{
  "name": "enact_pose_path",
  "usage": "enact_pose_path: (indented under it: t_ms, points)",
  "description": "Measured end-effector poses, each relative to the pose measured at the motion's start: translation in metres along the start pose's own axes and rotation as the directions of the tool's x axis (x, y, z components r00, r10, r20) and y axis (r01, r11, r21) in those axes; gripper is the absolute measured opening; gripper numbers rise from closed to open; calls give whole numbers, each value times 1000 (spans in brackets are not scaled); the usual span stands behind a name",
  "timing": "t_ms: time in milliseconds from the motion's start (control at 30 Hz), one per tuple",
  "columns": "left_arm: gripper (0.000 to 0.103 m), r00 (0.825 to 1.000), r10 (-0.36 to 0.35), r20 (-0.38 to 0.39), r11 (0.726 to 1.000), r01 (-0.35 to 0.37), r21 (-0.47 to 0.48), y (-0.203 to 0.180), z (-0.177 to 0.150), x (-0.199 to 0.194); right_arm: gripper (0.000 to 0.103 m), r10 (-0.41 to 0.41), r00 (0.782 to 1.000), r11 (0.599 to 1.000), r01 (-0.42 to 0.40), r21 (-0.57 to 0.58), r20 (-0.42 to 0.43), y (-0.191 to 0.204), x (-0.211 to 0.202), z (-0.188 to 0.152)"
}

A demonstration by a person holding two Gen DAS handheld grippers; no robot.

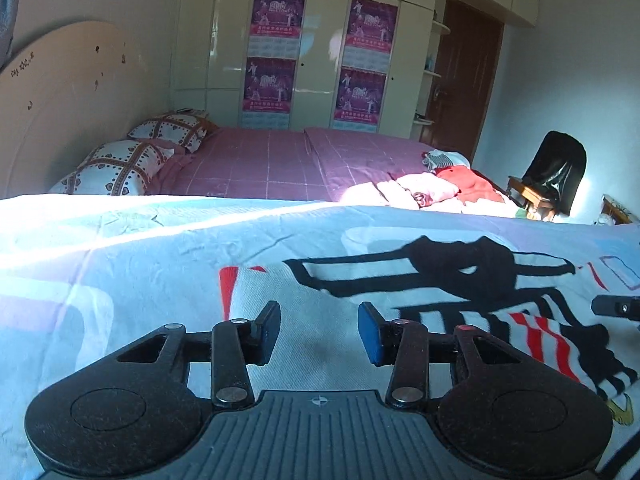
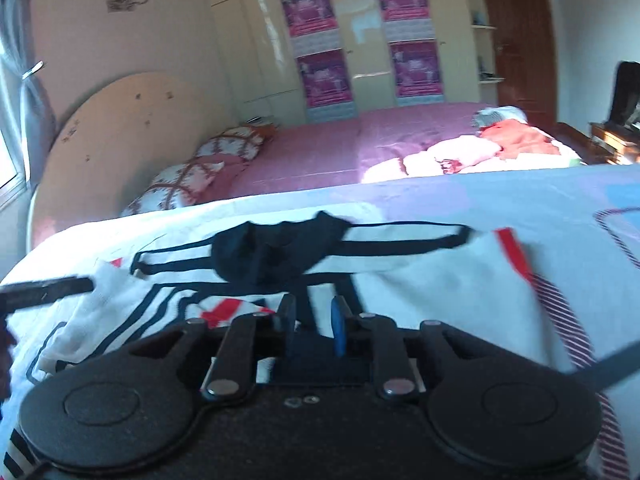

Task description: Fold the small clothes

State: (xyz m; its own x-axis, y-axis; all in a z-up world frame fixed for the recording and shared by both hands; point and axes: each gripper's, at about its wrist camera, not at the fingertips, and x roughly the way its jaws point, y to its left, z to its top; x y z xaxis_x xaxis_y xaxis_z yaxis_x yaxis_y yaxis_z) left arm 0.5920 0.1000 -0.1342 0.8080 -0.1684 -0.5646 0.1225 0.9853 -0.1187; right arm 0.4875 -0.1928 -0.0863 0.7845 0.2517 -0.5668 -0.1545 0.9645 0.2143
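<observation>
A small black garment (image 1: 460, 264) (image 2: 276, 252) lies crumpled on a white cloth with black line print (image 1: 304, 312) (image 2: 420, 280), spread over the pale blue bed cover (image 1: 140, 248). Beside it is a bunched red, white and black striped piece (image 1: 540, 344) (image 2: 228, 308). My left gripper (image 1: 318, 332) hovers open over the white cloth with nothing between its fingers; a dark bar, probably its finger, shows at the left edge of the right wrist view. My right gripper (image 2: 312, 320) stands just before the black garment, jaws a narrow gap apart, only printed cloth visible behind them.
A heap of pink and red clothes (image 1: 440, 188) (image 2: 500, 148) lies at the bed's far right. Patterned pillows (image 1: 120, 168) rest by the round headboard (image 1: 68, 100). A wardrobe (image 1: 320, 48) fills the back wall; a black chair (image 1: 556, 172) stands at right.
</observation>
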Motion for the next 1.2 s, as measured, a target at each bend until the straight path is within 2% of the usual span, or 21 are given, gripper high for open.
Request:
enact_pose_path:
  t_ms: [100, 133, 167, 200, 233, 333, 367, 467, 533, 567, 633, 667, 767, 833, 900, 1000, 1067, 1133, 1200]
  points:
    - [43, 998, 0, -70, 1000, 1, 19, 7, 4, 35, 19, 76, 996, 994, -79, -69, -36, 19, 26, -5]
    - [50, 995, 9, -100, 1000, -7, 25, 10, 2, 46, 20, 67, 996, 993, -72, -92, -62, 24, 37, -8]
    - [54, 996, 2, -90, 1000, -2, 7, 13, -1, 51, 20, 40, 993, 993, -51, -106, -107, 26, 50, -12]
    - [55, 996, -5, -92, 1000, 4, -4, 15, -1, 53, 14, 29, 996, 991, -39, -124, -84, 26, 53, -16]
    - [55, 995, -3, -97, 1000, 3, 5, 15, 0, 53, 14, -4, 997, 990, -6, -140, -71, 26, 52, -16]
    - [55, 995, 41, -86, 999, -38, 28, 12, -1, 42, 19, -121, 991, 985, 113, -128, -55, 21, 45, -14]
    - [55, 997, 56, -60, 997, -52, 57, 5, -1, 33, 18, -106, 993, 989, 99, -107, -57, 18, 39, -11]
    - [55, 999, -28, -17, 990, 30, 137, -33, -2, 16, 20, -4, 1000, 995, 3, -104, -14, 26, 29, -3]
    - [55, 995, -91, -35, 977, 96, 192, -65, -3, 18, 17, 89, 995, 989, -93, -119, -38, 42, 37, 1]
    - [55, 992, -108, -60, 970, 119, 214, -79, -5, 25, 16, 98, 993, 983, -107, -151, -66, 52, 44, 0]
    - [55, 988, -89, -129, 962, 118, 245, -103, -13, 41, 15, 58, 989, 967, -90, -237, -138, 67, 61, -9]
    - [56, 988, -66, -139, 968, 98, 231, -106, -18, 46, 15, 46, 992, 962, -77, -262, -121, 67, 63, -16]
    - [59, 990, -87, -114, 983, 104, 153, -94, -22, 39, 15, 23, 995, 953, -52, -298, -102, 63, 53, -20]
    - [59, 995, -57, -84, 985, 70, 158, -84, -26, 25, 15, -24, 996, 951, -5, -309, -91, 55, 43, -20]
    - [59, 995, -20, -102, 985, 37, 167, -69, -34, 15, 14, -77, 994, 954, 50, -294, -80, 33, 33, -23]
    - [59, 995, -19, -95, 990, 32, 140, -46, -44, -3, 14, -104, 992, 960, 82, -269, -70, 7, 16, -28]
    - [59, 997, 21, -79, 990, -9, 139, -43, -43, -14, 14, -137, 989, 954, 115, -278, -61, 3, 10, -29]
    - [59, 999, -8, -49, 996, 12, 89, -40, -43, -25, 19, -120, 991, 968, 105, -229, -53, 4, 2, -23]
    - [59, 999, -4, -38, 995, 8, 95, -43, -47, -30, 18, -67, 998, 973, 64, -221, -6, 13, -9, -22]
